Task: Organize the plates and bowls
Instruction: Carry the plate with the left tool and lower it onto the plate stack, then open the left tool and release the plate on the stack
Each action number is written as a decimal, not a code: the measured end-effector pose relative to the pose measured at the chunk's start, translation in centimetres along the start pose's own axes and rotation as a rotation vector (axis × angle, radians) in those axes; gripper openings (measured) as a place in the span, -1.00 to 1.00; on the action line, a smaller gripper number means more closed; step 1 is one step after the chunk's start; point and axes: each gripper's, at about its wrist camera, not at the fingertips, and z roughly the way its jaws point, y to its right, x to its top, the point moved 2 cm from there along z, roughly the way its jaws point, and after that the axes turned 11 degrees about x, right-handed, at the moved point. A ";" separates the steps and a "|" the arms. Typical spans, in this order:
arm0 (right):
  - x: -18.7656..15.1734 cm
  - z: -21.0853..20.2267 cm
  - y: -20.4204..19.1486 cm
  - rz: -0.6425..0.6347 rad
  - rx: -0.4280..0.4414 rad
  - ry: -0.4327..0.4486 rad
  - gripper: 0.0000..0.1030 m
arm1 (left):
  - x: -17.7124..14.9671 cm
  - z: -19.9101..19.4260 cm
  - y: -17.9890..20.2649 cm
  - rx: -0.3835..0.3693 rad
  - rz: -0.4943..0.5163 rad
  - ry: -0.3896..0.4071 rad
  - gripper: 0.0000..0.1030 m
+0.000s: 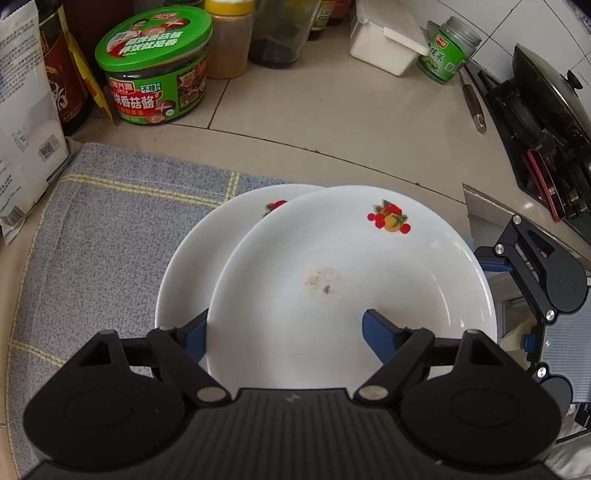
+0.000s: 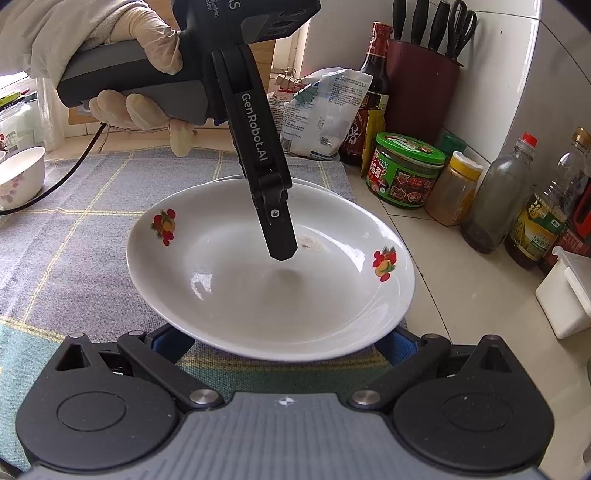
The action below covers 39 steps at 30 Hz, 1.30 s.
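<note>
Two white plates with fruit prints lie on the blue-grey checked cloth [image 1: 110, 229]. The upper plate [image 1: 351, 266] [image 2: 236, 280] overlaps the lower plate [image 1: 192, 266], shifted to its right and tilted. My left gripper [image 1: 284, 325] [image 2: 282, 251] points steeply down and stands open astride the upper plate's rim, one pad outside it and the other just above the plate's stained middle. A gloved hand [image 2: 140, 33] holds it. My right gripper [image 2: 282, 343] [image 1: 511, 301] is open wide at the plate's opposite rim, which hides its fingertips from above.
A green-lidded jar [image 1: 155, 66], bottles, a paper bag [image 1: 22, 110] and a white box [image 1: 384, 48] line the back of the counter. A wok [image 1: 546, 96] sits on the stove at the right. A flowered bowl [image 2: 20, 177] stands on the cloth's far side.
</note>
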 end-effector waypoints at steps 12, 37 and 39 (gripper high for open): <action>0.0 0.0 0.0 -0.006 -0.004 0.001 1.00 | 0.3 0.5 0.2 0.035 0.020 -0.016 0.66; 0.3 -0.4 -0.3 -0.060 -0.010 0.008 1.00 | -4.1 -5.5 1.3 0.244 -0.027 0.208 0.76; 0.4 -0.5 -0.3 -0.062 -0.002 0.010 1.00 | -5.1 -6.1 1.6 0.282 -0.047 0.256 0.79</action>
